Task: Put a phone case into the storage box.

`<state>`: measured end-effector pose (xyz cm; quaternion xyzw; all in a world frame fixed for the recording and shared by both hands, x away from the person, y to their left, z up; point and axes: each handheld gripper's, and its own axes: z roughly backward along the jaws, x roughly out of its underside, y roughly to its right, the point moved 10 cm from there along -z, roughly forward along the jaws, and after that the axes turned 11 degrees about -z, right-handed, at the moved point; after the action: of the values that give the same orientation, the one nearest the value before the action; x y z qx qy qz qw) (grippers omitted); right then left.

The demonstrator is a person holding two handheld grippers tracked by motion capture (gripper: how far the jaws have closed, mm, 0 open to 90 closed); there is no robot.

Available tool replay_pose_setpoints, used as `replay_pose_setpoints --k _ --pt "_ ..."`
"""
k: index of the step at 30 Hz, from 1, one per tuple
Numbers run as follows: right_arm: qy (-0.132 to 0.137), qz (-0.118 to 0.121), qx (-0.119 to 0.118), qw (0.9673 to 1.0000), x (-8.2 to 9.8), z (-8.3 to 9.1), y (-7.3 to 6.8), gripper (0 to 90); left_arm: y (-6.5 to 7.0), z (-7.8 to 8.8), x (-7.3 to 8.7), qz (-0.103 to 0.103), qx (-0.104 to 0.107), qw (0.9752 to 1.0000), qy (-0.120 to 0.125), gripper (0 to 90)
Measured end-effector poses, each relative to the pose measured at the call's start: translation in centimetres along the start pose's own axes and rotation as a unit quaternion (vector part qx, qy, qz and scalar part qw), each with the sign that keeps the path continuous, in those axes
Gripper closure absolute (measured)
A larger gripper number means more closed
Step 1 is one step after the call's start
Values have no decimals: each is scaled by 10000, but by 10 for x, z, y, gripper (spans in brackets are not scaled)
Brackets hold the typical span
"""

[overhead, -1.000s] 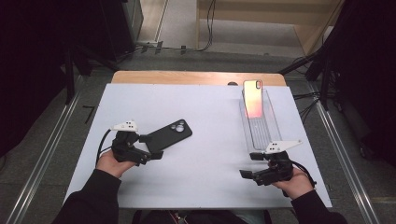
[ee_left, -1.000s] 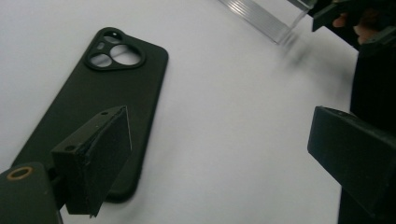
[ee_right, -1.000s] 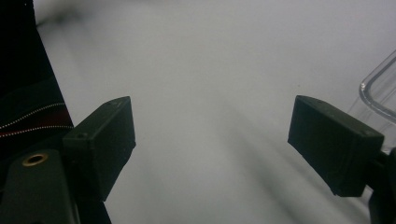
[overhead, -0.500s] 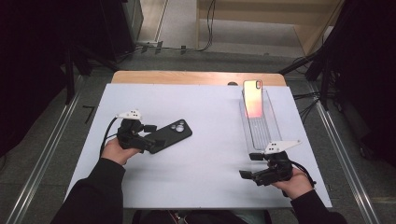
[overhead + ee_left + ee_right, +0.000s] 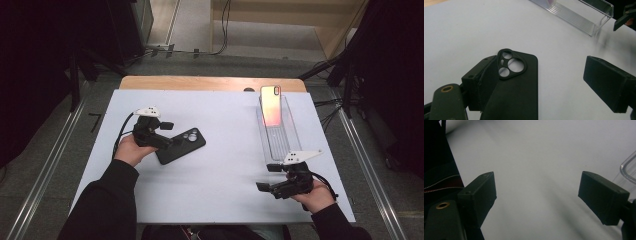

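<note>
A pink phone (image 5: 271,106) leans inside the clear tray (image 5: 283,142); both grippers' jaws gape, gripping nothing.

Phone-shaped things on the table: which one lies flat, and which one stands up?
The black phone case lies flat on the white table, beside the left gripper. The phone with the orange-pink glow stands leaning in the clear tray.

White table top (image 5: 225,200) over a wooden edge (image 5: 210,83) at the far side. Grey floor (image 5: 55,165) all round, metal rails (image 5: 45,172) running along both flanks. Cables (image 5: 220,30) trailing across the floor beyond. Pale wooden furniture (image 5: 320,15) at the back, dark equipment (image 5: 60,45) left and right.
</note>
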<state>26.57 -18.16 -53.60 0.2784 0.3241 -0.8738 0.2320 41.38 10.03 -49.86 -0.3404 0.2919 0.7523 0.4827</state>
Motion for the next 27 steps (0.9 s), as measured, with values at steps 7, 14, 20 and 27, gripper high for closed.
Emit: replay_pose_setpoints --k 7,14,20,27 --pt "-6 9 -18 10000 0 0 -1 132 -7 -13 -6 -177 133 9998 -2 0" --pt "6 -16 -36 10000 0 0 -1 132 -14 -25 -2 -285 13 9996 -32 0" --pt "16 -27 -38 10000 0 1 -2 132 -16 -31 6 -349 47 9992 -165 0" --pt "15 -22 -34 10000 0 1 -2 132 -19 -32 12 -333 -57 9993 -188 0"
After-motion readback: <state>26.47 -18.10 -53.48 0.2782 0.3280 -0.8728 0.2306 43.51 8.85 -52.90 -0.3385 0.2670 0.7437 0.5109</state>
